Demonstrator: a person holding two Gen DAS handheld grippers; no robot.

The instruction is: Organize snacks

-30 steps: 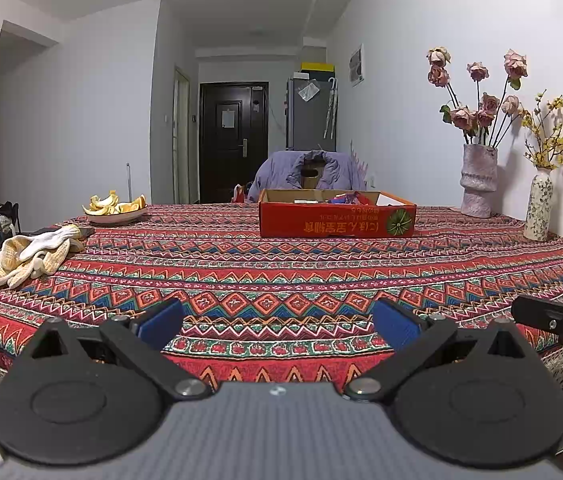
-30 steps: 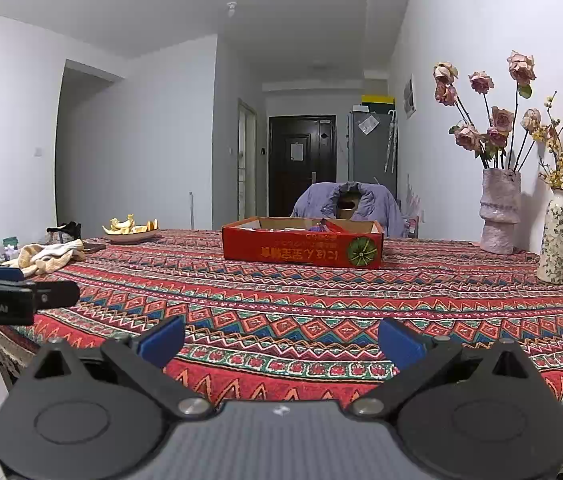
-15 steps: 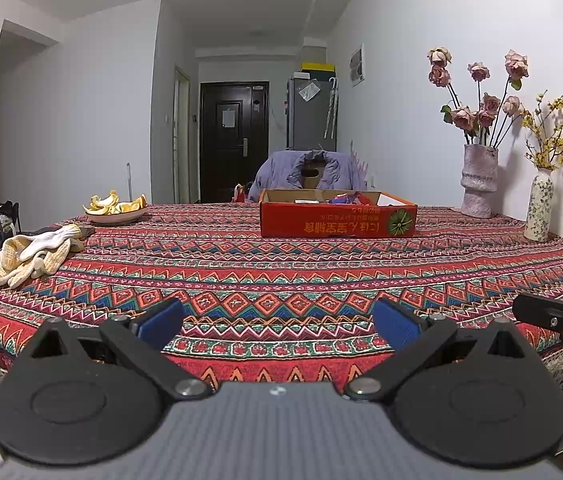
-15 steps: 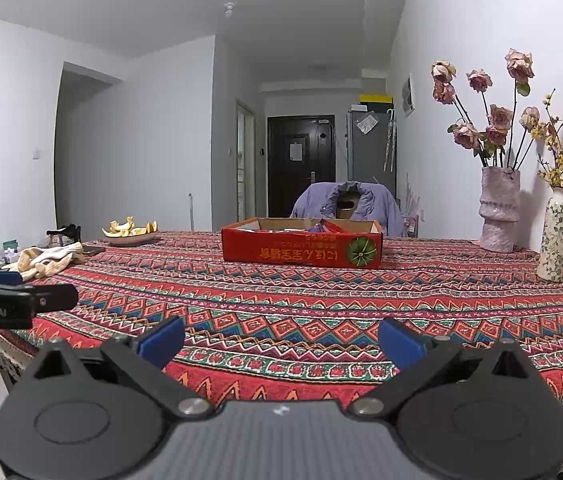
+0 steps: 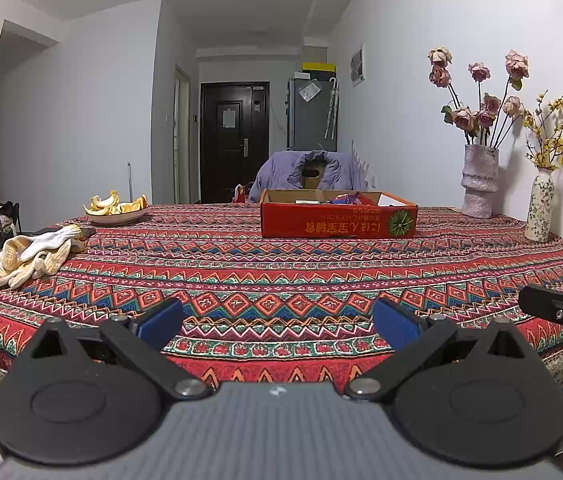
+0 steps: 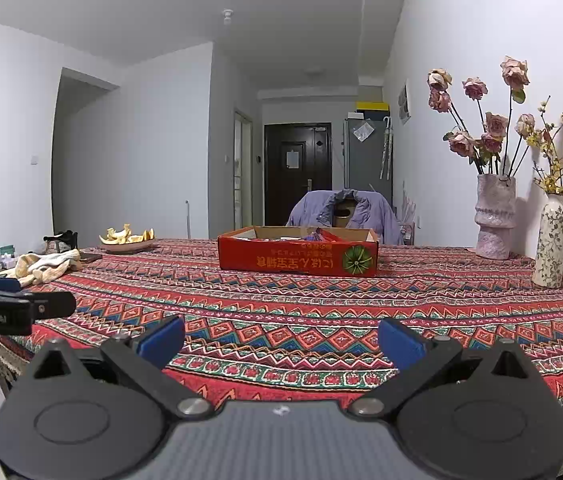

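Patterned tablecloth (image 5: 281, 272) | white-walled room | red box (image 6: 297, 256) centre | both jaws spread, empty

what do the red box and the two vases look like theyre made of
The red open-topped box looks like printed cardboard: brown raw inner walls and folded edges, matte red print outside. The pale pink ribbed vase looks like matte, rough-textured ceramic, though plaster or stone is possible. The slim white floral-patterned vase seems glazed ceramic, smooth with a slight sheen.
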